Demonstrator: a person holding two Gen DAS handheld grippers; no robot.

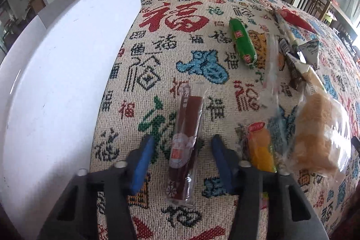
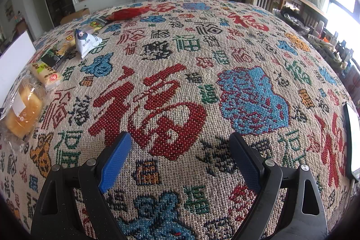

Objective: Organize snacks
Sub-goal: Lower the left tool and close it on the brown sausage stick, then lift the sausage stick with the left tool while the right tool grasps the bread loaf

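Left wrist view: left gripper (image 1: 182,145) with jaws apart, straddling a brown bar (image 1: 185,141) in clear film that lies lengthwise on the cloth (image 1: 171,60); pads not touching the wrapper as far as visible. White box (image 1: 67,60) just to the left, probable destination. Further right: orange pack (image 1: 261,147), bread bag (image 1: 319,134), green sausage (image 1: 243,44), more wrappers behind. Judgement: bar is light, fairly stiff inside, film slick and crinkly with loose sealed ends; grip across the solid middle, not the flat end seal, moderate squeeze so it does not slide or twist out. Right wrist view: right gripper (image 2: 180,150) jaws wide apart, nothing between them, over bare cloth (image 2: 225,42). Snacks sit well off to its left: bread (image 2: 22,109), cake pack (image 2: 46,75), white triangular pouch (image 2: 86,42), red bag (image 2: 126,13). Bread judged soft, crushable; take by the bag, lightly
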